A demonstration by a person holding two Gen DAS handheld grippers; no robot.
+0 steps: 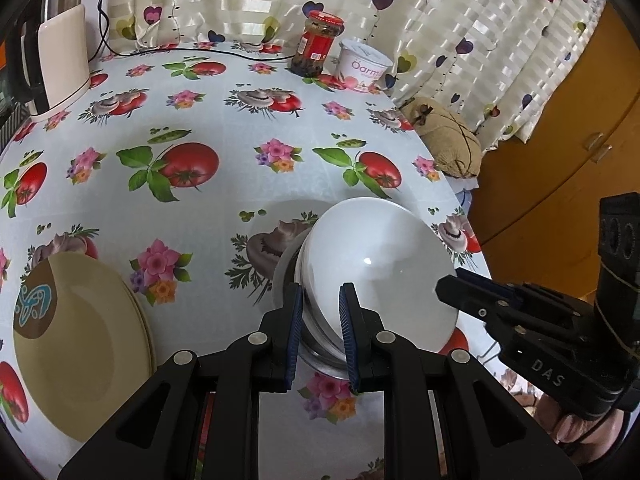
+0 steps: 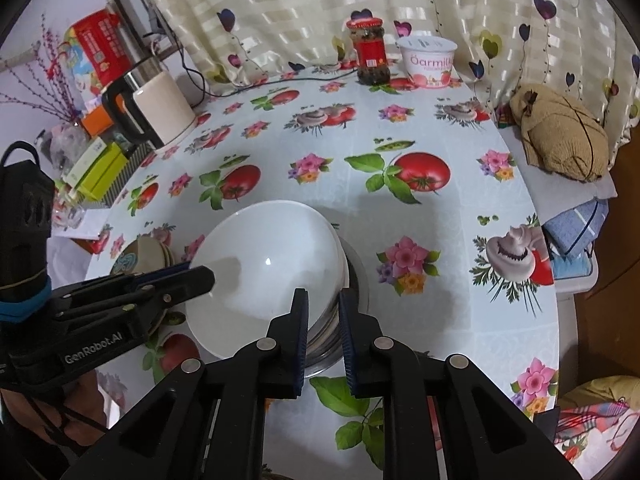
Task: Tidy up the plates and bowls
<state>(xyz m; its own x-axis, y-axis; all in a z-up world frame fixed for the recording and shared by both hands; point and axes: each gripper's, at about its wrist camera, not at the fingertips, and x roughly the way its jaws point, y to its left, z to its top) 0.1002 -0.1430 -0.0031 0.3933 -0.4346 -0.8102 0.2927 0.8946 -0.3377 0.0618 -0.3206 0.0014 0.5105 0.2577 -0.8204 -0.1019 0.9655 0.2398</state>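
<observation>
Both grippers are clamped on the same stack of bowls: your left gripper pinches the near left edge of the rims, your right gripper the near right edge, jaws drawn close with only the thin rims between the pads. The white bowl sits on top, nested in a steel bowl, and the pair is tipped on edge just above the tabletop, its mouth turned toward you.

Your grip is the weak point. Each pad holds only a sliver of smooth rim, so if either hand twists or pulls away from the other, the white bowl can slide out of the steel one and drop onto the tabletop. Move one hand faster than the other and the stack may pivot and spring free.

Mind the cream plates lying to the left, near the stack; swinging that way could knock them. The tabletop's edge is close on the right.
</observation>
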